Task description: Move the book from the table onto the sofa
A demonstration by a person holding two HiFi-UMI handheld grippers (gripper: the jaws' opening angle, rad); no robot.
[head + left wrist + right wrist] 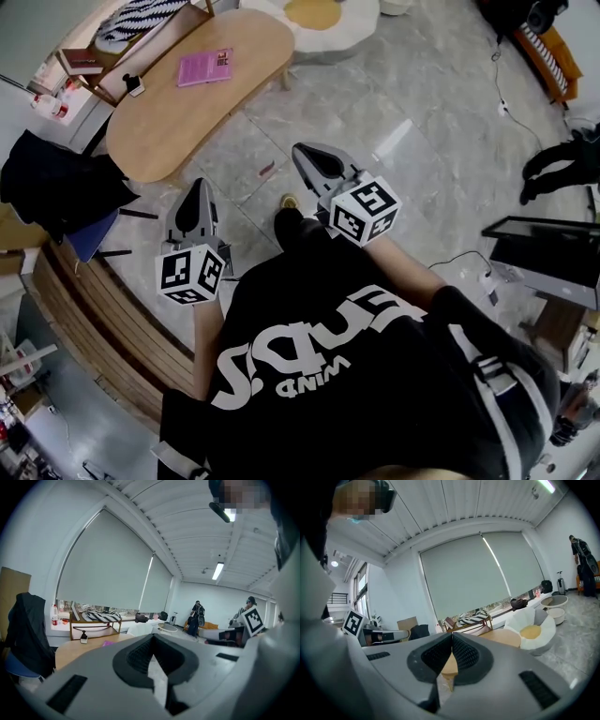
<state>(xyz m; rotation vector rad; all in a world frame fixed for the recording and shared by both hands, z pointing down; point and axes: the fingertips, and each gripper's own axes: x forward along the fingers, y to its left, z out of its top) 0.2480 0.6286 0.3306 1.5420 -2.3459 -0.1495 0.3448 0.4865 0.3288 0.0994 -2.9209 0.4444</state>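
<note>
The thin pink paperback book (205,67) lay flat on the light oval wooden table (178,127). It sat close to the table's far long edge, in the half nearer the white, petal-edged soft seat with a yellow middle (319,21), which stood on the floor just past that end of the table. A small dark pump bottle (134,86) stood near the same long edge, apart from the book. Beside that edge was a wooden rack (155,42) carrying a black-and-white striped cloth (141,13).

Neither gripper touched the book or the table. The left gripper (199,185) hung over the grey stone floor (422,141), just short of the table's near rounded end. In the left gripper view its ribbed black fingers (138,656) were pressed together at the tips with nothing gripped, and the tabletop and a sliver of the pink book showed beyond them. The right gripper (302,150) was out over the floor, off the table's near long edge and well apart from the book. Its fingers (465,653) were likewise closed tip to tip and empty, with the tabletop visible past them.
</note>
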